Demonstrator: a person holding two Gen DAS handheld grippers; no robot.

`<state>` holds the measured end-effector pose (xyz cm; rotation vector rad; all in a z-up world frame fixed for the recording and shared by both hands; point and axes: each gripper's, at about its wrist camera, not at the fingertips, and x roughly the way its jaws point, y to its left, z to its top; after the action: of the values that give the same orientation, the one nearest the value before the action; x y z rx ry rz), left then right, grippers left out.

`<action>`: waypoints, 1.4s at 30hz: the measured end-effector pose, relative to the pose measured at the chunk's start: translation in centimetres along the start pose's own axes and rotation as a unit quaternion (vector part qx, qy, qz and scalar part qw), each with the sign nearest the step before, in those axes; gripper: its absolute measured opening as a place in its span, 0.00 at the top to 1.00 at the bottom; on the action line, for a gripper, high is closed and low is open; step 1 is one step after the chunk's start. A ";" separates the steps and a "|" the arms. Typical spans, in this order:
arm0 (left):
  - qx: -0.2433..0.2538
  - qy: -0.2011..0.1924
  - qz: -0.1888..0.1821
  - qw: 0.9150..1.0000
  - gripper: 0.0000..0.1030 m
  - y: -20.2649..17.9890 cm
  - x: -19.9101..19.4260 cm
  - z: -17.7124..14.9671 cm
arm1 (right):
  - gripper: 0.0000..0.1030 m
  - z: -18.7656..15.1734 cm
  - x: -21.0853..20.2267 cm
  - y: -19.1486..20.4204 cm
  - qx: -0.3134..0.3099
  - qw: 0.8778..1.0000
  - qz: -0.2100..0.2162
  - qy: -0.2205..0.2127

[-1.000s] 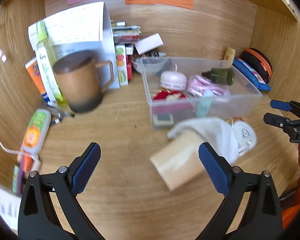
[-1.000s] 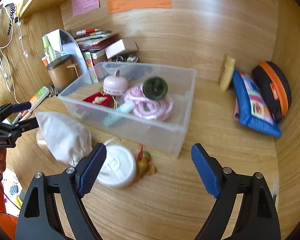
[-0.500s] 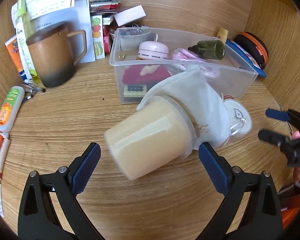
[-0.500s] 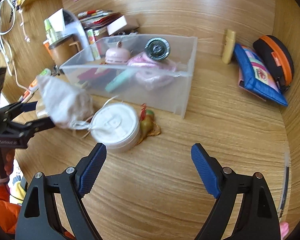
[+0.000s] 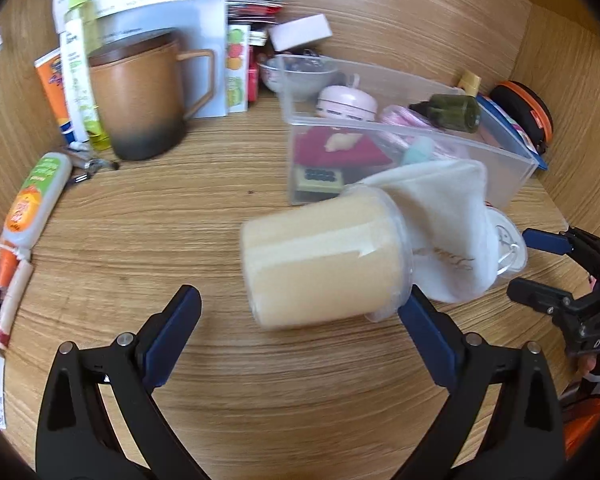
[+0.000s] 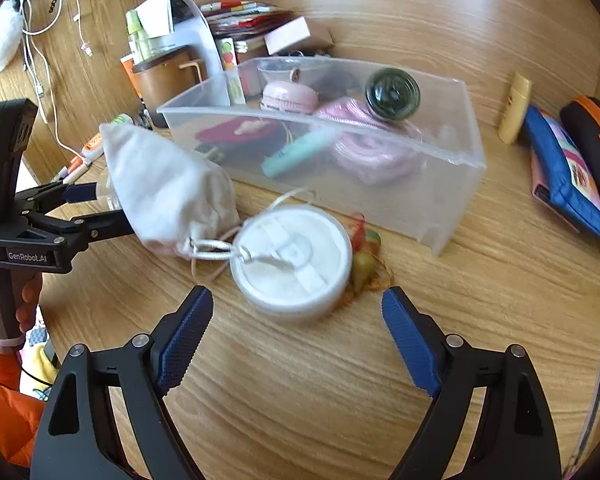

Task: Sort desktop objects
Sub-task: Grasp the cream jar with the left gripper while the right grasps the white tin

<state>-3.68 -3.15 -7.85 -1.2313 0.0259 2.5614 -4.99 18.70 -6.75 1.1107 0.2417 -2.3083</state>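
Left wrist view: left tool [image 5: 300, 334] spread wide, gripping nothing; beige tub [image 5: 324, 258] lies tipped just ahead between its fingers and may roll on closing. Right wrist view: right tool [image 6: 296, 342] open, empty; white lid [image 6: 294, 258] just ahead, corded to cloth pouch [image 6: 168, 188], could snag and drag across the surface [image 6: 480, 320].

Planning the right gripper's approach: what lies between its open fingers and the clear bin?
In the right wrist view, the white round lid sits between the right gripper and the clear bin, with a small red-green trinket beside it. Otherwise bare desk.
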 end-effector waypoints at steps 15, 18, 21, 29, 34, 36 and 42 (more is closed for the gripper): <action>-0.016 0.001 -0.007 1.000 0.03 0.4 1.9 1.5 | 0.39 0.7 1.9 1.1 -0.019 1.000 -0.017 0.011; -0.014 -0.003 -0.014 1.000 0.03 0.1 2.0 1.6 | 0.39 0.8 1.9 0.9 -0.015 1.000 -0.012 0.009; -0.012 -0.007 -0.011 1.000 0.04 0.0 2.0 1.5 | 0.39 0.8 1.8 0.7 -0.012 1.000 -0.011 0.008; -0.012 0.003 -0.013 1.000 0.23 0.0 2.5 1.4 | 0.39 0.1 -0.1 -0.7 0.015 1.000 -0.011 -0.007; -0.031 -0.007 -0.013 0.999 0.24 0.3 2.6 1.9 | 0.40 -0.5 -2.1 -2.0 0.038 0.999 -0.030 -0.025; -0.037 -0.012 -0.012 0.999 0.30 0.3 2.5 2.1 | 0.39 -0.5 -2.7 -2.7 0.048 0.998 -0.036 -0.033; -0.039 -0.022 0.000 0.999 0.36 0.3 2.2 1.8 | 0.39 -0.3 -4.7 -4.3 0.072 0.994 -0.047 -0.060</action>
<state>-6.43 -2.66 -8.40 -1.2031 -0.0842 2.6113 -4.86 24.33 -3.68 1.0454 0.0832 -2.4988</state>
